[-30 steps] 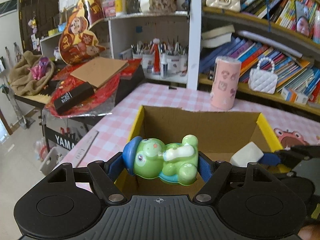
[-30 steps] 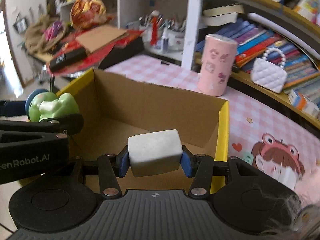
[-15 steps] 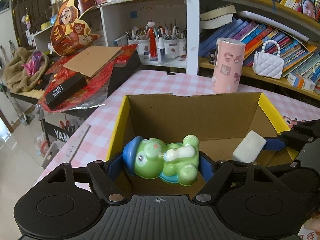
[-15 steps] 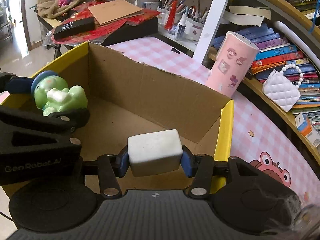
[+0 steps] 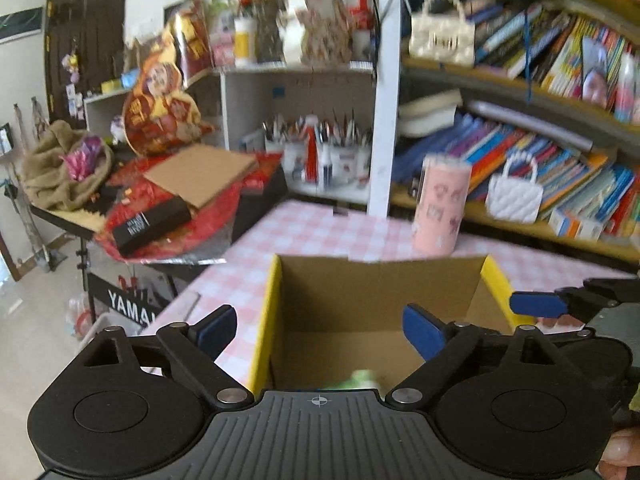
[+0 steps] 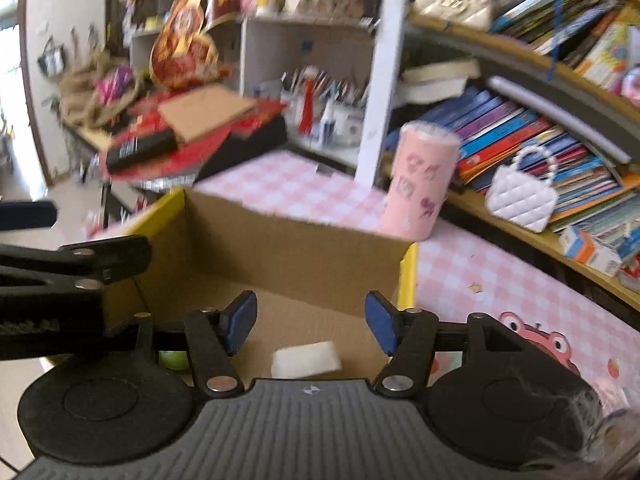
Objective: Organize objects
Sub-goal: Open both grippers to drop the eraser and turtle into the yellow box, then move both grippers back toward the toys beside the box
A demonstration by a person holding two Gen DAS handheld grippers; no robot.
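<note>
Both toys released since earlier frame. My left gripper fingers opening wide, empty; green frog toy below them on box floor. My right gripper fingers opening, empty; white block beneath, boxed. Two items stowed; remainder not visible.

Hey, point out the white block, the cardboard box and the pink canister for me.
white block (image 6: 306,359): right wrist view, middle of its top face.
cardboard box (image 6: 296,252): right wrist view, inner face of the far wall.
pink canister (image 6: 420,180): right wrist view, middle of its printed side.
</note>
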